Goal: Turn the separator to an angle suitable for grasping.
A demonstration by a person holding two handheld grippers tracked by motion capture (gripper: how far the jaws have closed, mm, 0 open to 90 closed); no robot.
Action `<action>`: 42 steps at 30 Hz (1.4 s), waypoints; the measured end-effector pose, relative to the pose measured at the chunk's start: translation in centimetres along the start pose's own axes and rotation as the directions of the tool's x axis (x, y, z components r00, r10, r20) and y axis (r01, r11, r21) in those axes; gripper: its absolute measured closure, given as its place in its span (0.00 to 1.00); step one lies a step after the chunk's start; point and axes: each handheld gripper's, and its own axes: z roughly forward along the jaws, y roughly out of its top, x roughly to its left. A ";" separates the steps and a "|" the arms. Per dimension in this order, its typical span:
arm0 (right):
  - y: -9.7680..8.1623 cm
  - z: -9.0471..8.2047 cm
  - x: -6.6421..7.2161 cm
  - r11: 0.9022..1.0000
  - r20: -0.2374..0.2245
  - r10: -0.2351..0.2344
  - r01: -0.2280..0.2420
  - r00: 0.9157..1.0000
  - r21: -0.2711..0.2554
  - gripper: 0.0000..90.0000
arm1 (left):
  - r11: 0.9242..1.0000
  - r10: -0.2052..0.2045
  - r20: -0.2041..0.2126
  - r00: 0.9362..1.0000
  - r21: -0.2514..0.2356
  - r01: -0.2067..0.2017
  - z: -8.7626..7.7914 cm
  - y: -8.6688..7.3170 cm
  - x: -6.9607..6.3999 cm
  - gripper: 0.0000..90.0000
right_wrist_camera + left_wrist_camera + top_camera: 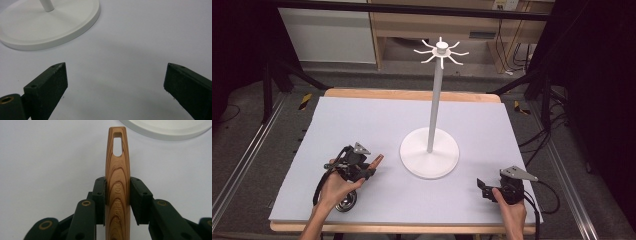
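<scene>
Left gripper (117, 195) clamps the wooden handle (117, 170), long axis pointing straight out toward the stand (172, 130).

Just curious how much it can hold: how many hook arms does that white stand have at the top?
8, as far as I can tell. They fan out all around the hub on the white stand; they are small and thin, so the count is uncertain.

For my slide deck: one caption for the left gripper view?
Left gripper shut on a slotted, grained wooden handle, pointing toward the white round stand base.
</scene>
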 end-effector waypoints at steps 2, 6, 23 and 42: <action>0.0 0.0 0.0 1.000 -0.001 -0.001 0.001 1.000 0.000 0.06 | 1.000 -0.007 0.000 1.000 -0.022 0.007 -0.5 0.0 0.1 0.75; 0.0 0.0 -0.1 1.000 0.004 -0.005 0.005 1.000 -0.004 0.06 | 0.998 -0.009 0.003 1.000 -0.059 0.009 -1.5 -0.1 0.2 0.75; 0.0 0.0 -0.1 1.000 0.003 -0.010 0.010 1.000 -0.005 0.06 | 0.955 -0.035 0.012 0.999 -0.293 0.037 -5.4 -0.3 -0.1 0.75; 0.0 0.0 0.0 1.000 0.005 -0.006 0.006 1.000 -0.004 0.06 | 0.830 -0.090 0.012 0.996 -0.551 0.082 -8.3 -0.9 -0.4 0.75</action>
